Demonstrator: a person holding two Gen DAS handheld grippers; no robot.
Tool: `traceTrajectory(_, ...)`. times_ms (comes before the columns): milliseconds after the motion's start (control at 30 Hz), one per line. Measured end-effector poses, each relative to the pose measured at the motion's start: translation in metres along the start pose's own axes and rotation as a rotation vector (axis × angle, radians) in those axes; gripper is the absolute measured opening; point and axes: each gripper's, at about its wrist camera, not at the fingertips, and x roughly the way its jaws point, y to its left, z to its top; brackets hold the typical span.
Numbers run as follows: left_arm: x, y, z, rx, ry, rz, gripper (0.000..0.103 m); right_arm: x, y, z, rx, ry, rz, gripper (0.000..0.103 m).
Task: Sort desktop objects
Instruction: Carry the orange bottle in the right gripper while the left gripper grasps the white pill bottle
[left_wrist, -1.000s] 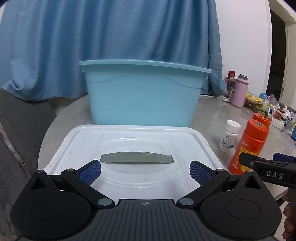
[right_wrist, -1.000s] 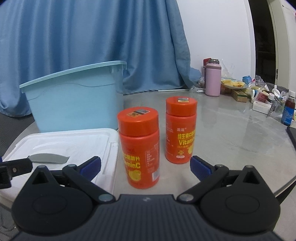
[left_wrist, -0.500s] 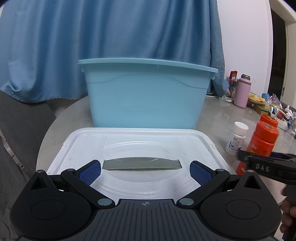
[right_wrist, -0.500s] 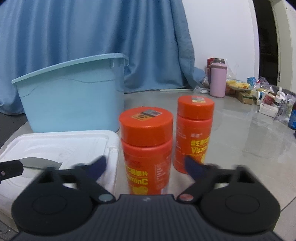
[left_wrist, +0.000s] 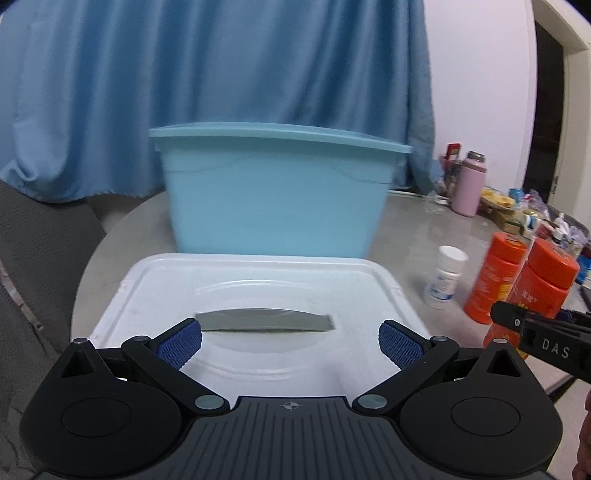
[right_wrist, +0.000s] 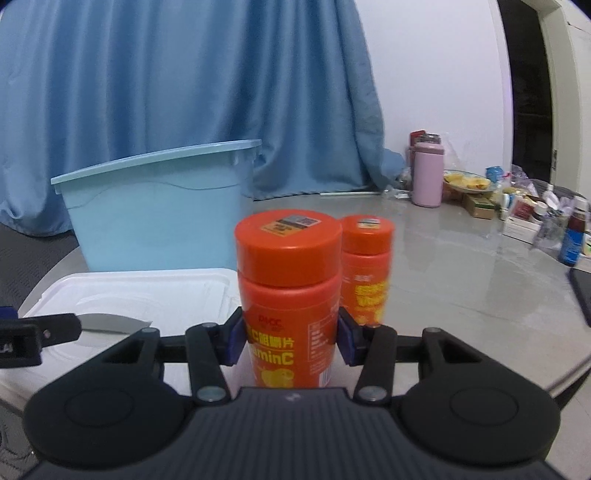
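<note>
Rear orange bottle is blurred, half hidden behind front bottle

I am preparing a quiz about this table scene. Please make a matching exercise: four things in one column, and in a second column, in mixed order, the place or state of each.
Column 1
1. near orange vitamin C bottle
2. light blue plastic tub
3. small white pill bottle
4. white plastic lid with grey handle

Column 2
A. lies flat in front of the left gripper, whose jaws are open
B. stands between the lid and the orange bottles
C. clamped between the pads of the right gripper
D. stands upright behind the lid, uncovered

Pairs: 1-C, 2-D, 3-B, 4-A
</note>
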Motion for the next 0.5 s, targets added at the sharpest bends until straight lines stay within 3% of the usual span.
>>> traceTrajectory(500, -0.013, -0.074, -0.018, 0.051, 0.016, -0.147, 0.102, -0.061, -0.057, -0.016, 0.050, 0.022, -0.124, 0.049)
